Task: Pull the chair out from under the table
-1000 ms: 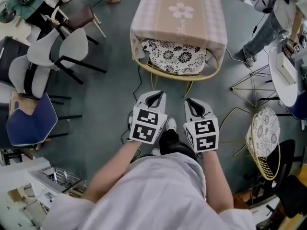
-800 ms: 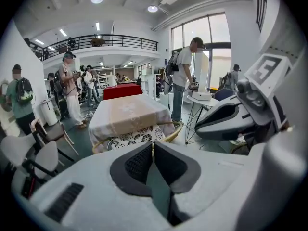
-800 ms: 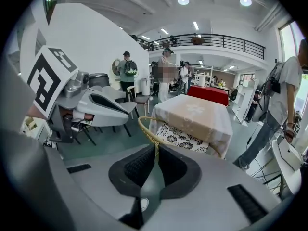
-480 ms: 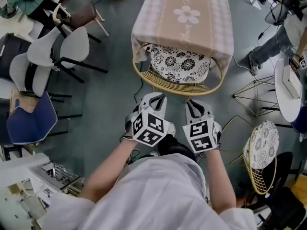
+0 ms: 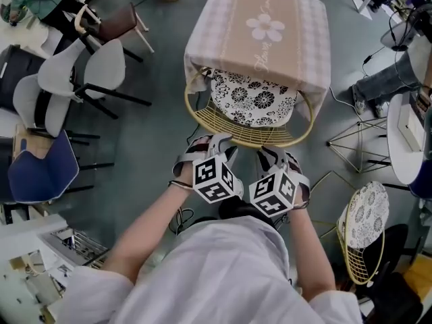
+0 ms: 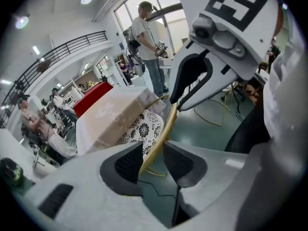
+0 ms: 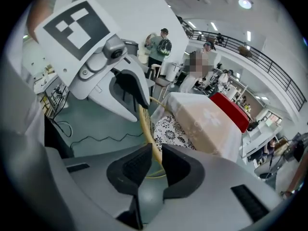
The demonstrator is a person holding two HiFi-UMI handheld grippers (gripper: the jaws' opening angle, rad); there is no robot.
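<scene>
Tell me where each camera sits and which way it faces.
Head view: on the person's head, looking steeply down at table and chair; shows arms, torso, left gripper, right gripper.
Left gripper view: on the left gripper, looking along its jaws, just opened, rim between them; right gripper above.
Right gripper view: on the right gripper, rim between its jaws; left gripper above.
Shared: both gripper views show the rim and table.

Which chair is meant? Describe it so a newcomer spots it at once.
Find the table draped in a pink checked cloth with a flower print. Tucked under its near edge is a gold wire chair with a black-and-white floral cushion; the similar chair at right stands in the open.
</scene>
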